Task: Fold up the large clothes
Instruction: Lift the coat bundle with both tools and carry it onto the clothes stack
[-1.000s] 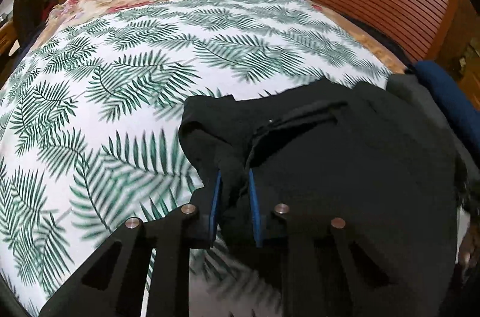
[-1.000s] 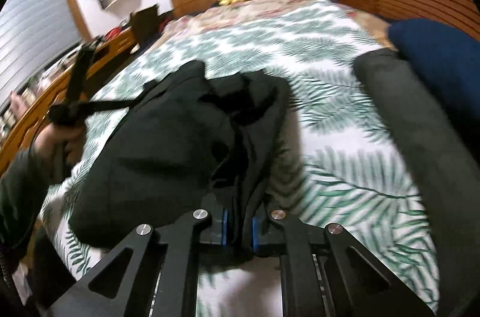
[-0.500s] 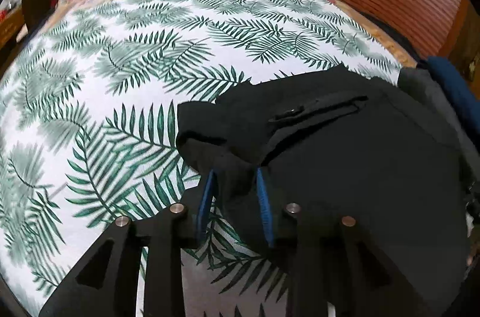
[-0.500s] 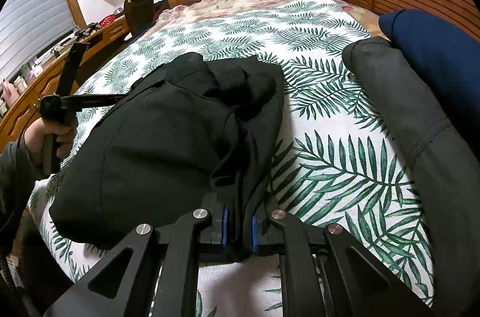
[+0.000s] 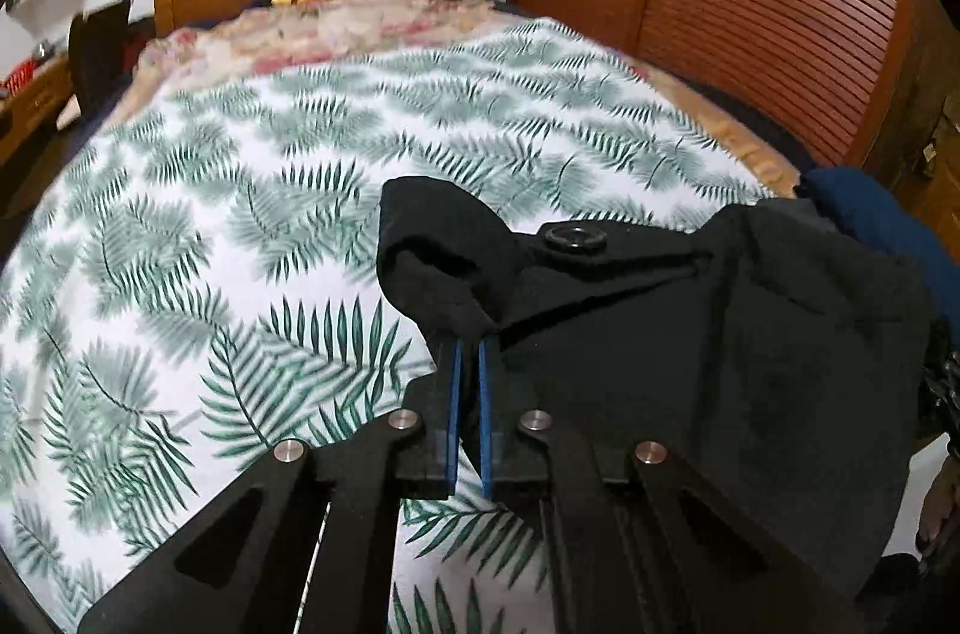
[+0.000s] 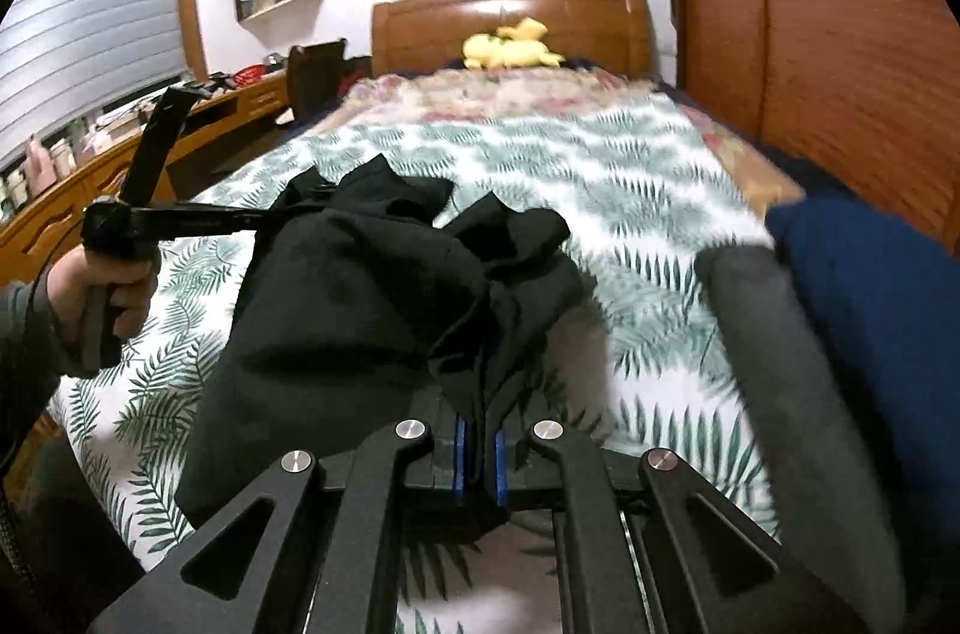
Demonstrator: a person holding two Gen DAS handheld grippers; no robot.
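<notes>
Fingers (image 5: 451,394) of both grippers angled downward, pinched shut on black garment (image 6: 360,298) raised over fern-print bedspread (image 5: 240,190).

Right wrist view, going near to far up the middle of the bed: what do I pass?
Right gripper → black garment → fern-print sheet → floral blanket → yellow plush → headboard.
</notes>
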